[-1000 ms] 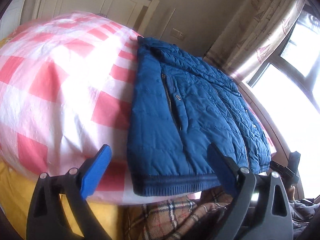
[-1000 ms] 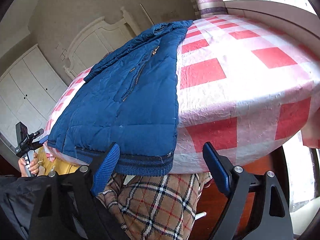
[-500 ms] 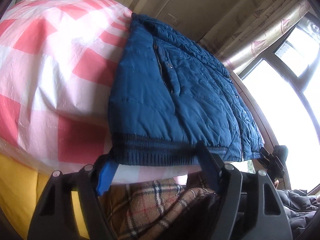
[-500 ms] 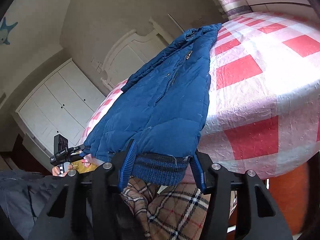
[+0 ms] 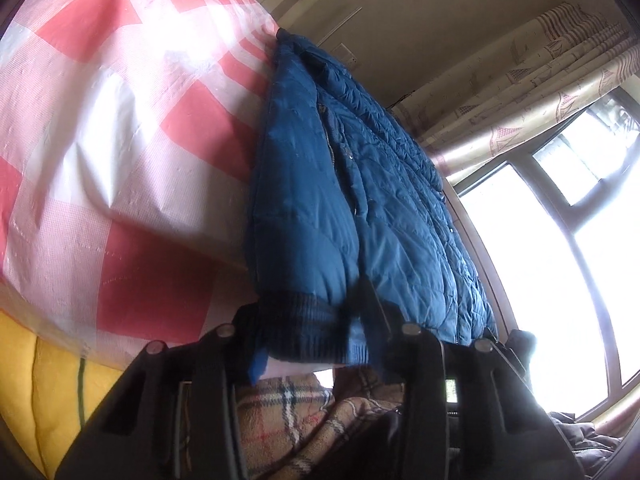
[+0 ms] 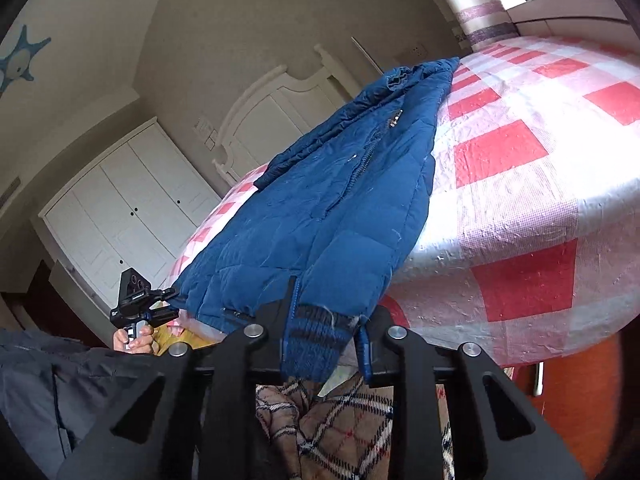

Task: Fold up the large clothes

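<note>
A blue quilted jacket lies lengthwise on a red-and-white checked bed cover, its knitted hem hanging over the near edge. My left gripper is closing on the hem near one corner, and the ribbed band is bunched between its pads. My right gripper is closing on the hem near the other corner, with the ribbing squeezed into a narrow fold between its fingers. In the right wrist view a hand holds the left tool at the far corner of the hem.
A tan plaid blanket hangs below the bed edge under both grippers. A yellow sheet shows at the lower left. A white wardrobe and a headboard stand behind the bed. A bright window with curtains is beside it.
Both grippers went from wide open in front of the hem to closed in around it. The left one sank and rolled. The hem is now bunched between each pair of fingers.
</note>
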Motion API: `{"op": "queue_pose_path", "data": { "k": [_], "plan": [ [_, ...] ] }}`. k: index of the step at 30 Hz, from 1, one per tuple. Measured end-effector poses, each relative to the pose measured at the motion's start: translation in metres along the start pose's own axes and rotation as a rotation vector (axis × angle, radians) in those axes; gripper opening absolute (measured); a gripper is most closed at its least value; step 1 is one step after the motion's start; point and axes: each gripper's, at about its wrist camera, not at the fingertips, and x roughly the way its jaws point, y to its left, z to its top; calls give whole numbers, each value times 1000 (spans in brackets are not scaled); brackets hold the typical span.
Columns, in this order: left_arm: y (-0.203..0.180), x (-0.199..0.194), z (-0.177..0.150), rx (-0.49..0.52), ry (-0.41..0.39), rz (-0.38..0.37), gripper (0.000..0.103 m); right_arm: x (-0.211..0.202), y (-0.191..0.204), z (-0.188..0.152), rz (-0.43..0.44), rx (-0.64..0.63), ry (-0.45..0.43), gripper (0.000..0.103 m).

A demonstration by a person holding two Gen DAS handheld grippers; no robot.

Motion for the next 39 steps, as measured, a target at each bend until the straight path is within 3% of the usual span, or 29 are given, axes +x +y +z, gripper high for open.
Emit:
{"op": "queue_pose_path", "data": {
  "k": [1,2,6,11,17,21,24,27,31,33,34,35,36,37,39],
  "plan": [
    [-4,-5,-2,7,-23,-19,18,-6,6,0,5,-27,-12,21],
    [-9,-13,-2,9,-54,-50,14,-10,12,1,9,-48,-27,20],
    [-40,-43,2,73,-165,-83,12,-19,37,8,24,-112,-73,18],
    [-60,-96,-7,135,-214,-172,12,-53,69,4,94,-169,-65,18],
    [-68,-153,-26,149,-283,-410,12,-103,101,11,229,-183,-189,18],
    [-81,-154,15,97,-339,-500,15,-96,112,59,228,-207,-266,18],
    [-92,-121,72,43,-354,-472,15,-63,108,122,184,-168,-283,18],
    [-95,-66,136,-35,-329,-406,15,-9,93,185,73,-108,-265,18],
    [-79,21,207,-169,-279,-232,19,76,31,244,-75,65,-179,19],
    [-65,66,231,-198,-255,-107,22,114,-7,253,-145,159,-113,20],
    [-57,88,240,-214,-226,-43,25,132,-28,256,-171,215,-82,31],
    [-44,108,247,-234,-191,19,35,146,-45,252,-192,269,-35,37],
    [-32,125,252,-259,-151,77,43,158,-63,246,-215,330,14,52],
    [-21,138,256,-285,-120,89,48,164,-78,244,-185,387,24,56],
    [-11,142,262,-304,-107,28,56,153,-92,239,-102,428,-25,64]
  ]
}}
